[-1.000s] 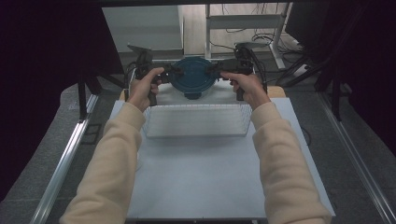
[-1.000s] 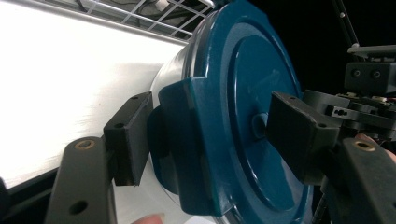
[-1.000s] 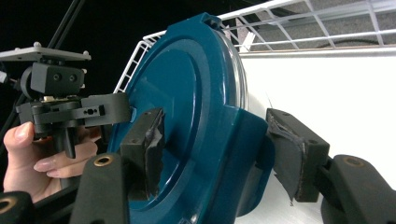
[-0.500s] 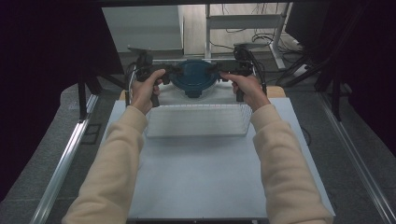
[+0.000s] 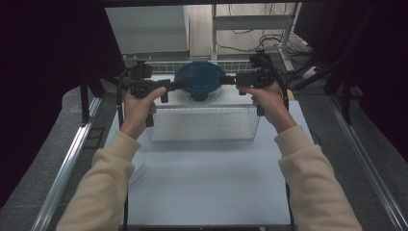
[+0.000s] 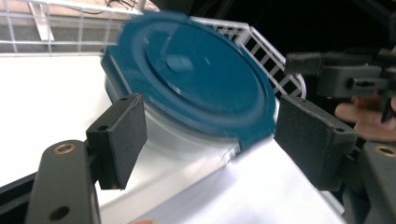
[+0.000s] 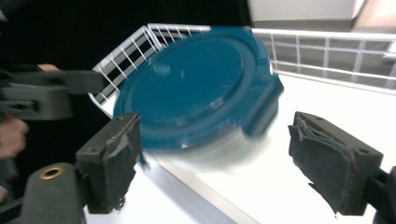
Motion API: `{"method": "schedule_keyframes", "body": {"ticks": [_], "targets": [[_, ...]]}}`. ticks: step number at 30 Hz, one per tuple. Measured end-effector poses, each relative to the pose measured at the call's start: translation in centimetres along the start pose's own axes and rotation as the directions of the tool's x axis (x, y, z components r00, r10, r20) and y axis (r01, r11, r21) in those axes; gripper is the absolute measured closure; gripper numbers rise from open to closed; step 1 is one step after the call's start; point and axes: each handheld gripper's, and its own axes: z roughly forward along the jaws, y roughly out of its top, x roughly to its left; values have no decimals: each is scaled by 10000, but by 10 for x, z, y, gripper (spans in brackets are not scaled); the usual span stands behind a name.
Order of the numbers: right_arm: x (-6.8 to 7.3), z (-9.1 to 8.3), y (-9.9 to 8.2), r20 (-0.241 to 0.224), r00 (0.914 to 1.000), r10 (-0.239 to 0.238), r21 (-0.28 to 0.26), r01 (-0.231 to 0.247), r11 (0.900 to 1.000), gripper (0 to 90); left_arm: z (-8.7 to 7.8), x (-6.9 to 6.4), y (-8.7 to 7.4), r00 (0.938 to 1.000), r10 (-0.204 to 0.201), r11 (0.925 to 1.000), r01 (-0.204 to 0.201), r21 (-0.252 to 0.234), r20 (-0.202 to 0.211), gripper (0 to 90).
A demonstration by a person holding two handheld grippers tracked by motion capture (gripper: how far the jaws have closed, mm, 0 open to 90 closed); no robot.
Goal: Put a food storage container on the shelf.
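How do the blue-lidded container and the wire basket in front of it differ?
The container is round and solid, with a dark blue lid; the wire basket is rectangular, white open mesh. The container sits farther from the person, between the two grippers; the basket lies nearer, between the forearms. Both rest on the white table.

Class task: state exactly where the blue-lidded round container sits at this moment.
In the high view, the blue-lidded container sits at the table's far middle, behind the wire basket, between the open left tongs and right tongs.

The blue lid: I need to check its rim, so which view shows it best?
The left gripper view shows the blue lid closest and sharpest. The right gripper view shows it blurred; the high view shows it small and distant.
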Motion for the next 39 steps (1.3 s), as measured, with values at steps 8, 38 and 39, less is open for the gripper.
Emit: {"method": "schedule_keyframes", "body": {"ticks": [8, 38, 39], "targets": [[12, -20, -47, 7, 9955, -942, 107, 942, 9955, 200, -16, -8, -49, 9955, 948, 9937, -950, 600, 57, 261], [16, -33, -207, 68, 9898, -1423, 1380, 1400, 9805, 228, -46, 7, -197, 9908, 1219, 9749, -1086, 1945, -581, 262], [14, -30, -212, 77, 9899, -1418, 1514, 1390, 9787, 229, -44, 8, -199, 9914, 1191, 9719, -1052, 2107, -544, 259]]}}
